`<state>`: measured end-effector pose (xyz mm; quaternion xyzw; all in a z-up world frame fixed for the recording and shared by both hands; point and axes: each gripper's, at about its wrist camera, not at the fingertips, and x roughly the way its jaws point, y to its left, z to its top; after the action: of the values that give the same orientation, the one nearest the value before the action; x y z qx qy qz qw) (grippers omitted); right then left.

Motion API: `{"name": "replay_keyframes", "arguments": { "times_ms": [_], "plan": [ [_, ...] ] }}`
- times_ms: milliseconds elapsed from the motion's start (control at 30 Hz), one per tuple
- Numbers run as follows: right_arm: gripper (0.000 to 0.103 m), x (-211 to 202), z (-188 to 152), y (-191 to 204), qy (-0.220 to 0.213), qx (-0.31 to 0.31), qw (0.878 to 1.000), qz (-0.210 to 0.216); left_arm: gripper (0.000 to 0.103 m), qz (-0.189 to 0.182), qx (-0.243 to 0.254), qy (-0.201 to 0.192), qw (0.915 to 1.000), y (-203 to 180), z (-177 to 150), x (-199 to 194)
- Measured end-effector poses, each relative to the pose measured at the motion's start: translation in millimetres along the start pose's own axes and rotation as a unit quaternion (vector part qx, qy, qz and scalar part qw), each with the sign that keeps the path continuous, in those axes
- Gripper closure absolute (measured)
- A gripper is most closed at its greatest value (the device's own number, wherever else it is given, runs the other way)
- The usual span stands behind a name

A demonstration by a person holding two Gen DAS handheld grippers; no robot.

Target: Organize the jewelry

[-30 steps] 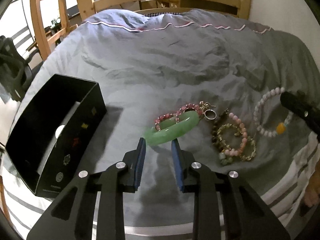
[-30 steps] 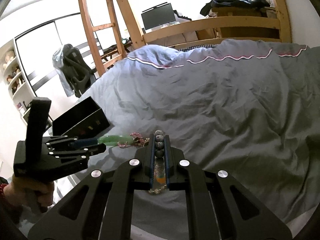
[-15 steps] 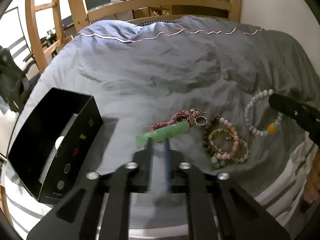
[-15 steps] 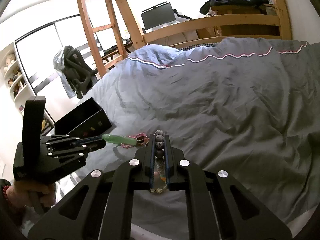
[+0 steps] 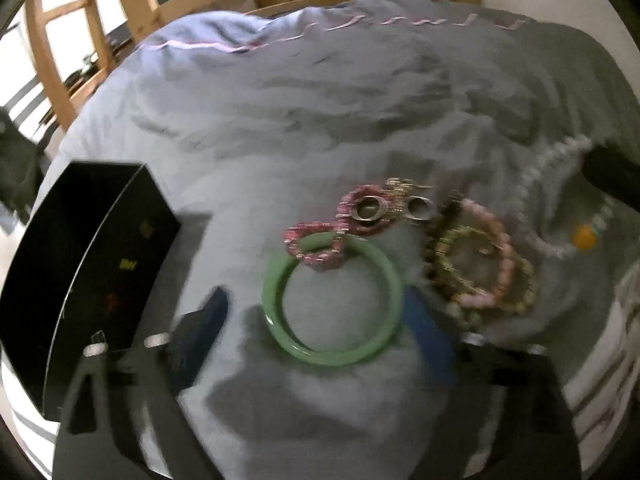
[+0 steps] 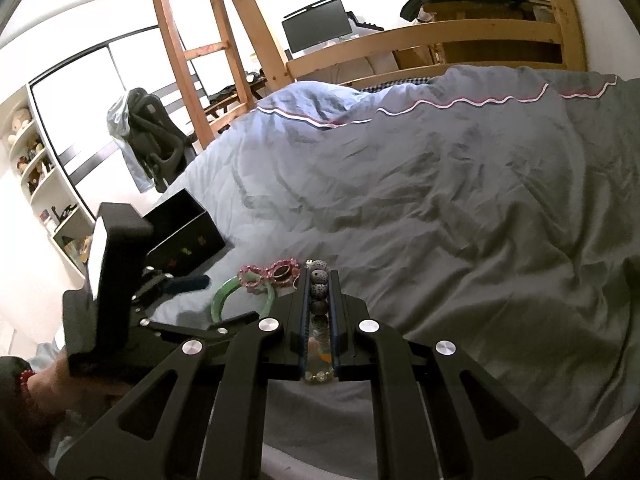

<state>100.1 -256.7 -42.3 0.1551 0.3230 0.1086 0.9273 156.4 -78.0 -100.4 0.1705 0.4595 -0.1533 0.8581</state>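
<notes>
The green bangle (image 5: 332,300) lay flat on the bed (image 5: 320,120) between the left tool's (image 5: 316,312) opening jaws (rigid, slick, breakable: grip across its rim). The right tool (image 6: 319,316) pinched a beaded bracelet (image 6: 319,280).

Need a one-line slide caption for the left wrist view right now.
Left gripper opening around a green bangle lying flat on the grey duvet, beside beaded bracelets and a black box.

Glossy, smooth green bangle (image 5: 332,304) of jade-like stone, shiny metal rings (image 5: 370,210), pink faceted bead bracelet (image 5: 320,240), matt crumpled grey cloth duvet (image 6: 440,208), glossy black box (image 5: 100,280), varnished wooden bed frame (image 6: 420,40).
</notes>
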Motion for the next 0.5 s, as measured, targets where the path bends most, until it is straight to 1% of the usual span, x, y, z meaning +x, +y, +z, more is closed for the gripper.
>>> {"name": "replay_keyframes", "arguments": {
  "times_ms": [67,167,233,300,333,400,500],
  "plan": [
    [0.094,0.2,-0.2,0.6,0.001,-0.001,1.0,0.0,0.01,-0.015,-0.014,0.009,0.9997,4.0,3.2,7.7],
    [0.094,1.2,-0.9,0.3,0.003,-0.001,1.0,0.0,0.009,-0.024,-0.026,0.02,0.9992,3.9,7.0,16.9],
    [0.094,1.7,-1.4,0.9,0.005,-0.002,1.0,0.0,0.008,-0.028,-0.025,0.02,0.9991,-0.9,9.8,19.9],
    [0.094,2.9,-1.4,1.1,0.006,-0.002,1.0,-0.001,0.008,-0.02,-0.01,0.014,0.9996,-6.9,12.5,22.6],
    [0.094,3.2,-1.7,1.2,0.007,-0.002,1.0,-0.001,0.013,-0.016,-0.006,0.012,0.9998,-7.9,12.2,23.5],
    [0.094,4.2,-1.9,1.1,0.008,-0.003,1.0,-0.002,0.028,-0.029,-0.009,0.011,0.9995,-9.4,13.4,23.5],
    [0.094,4.7,-2.2,0.3,0.008,0.0,1.0,-0.002,0.029,-0.039,-0.017,0.012,0.999,-8.0,17.6,19.6]
  ]
}}
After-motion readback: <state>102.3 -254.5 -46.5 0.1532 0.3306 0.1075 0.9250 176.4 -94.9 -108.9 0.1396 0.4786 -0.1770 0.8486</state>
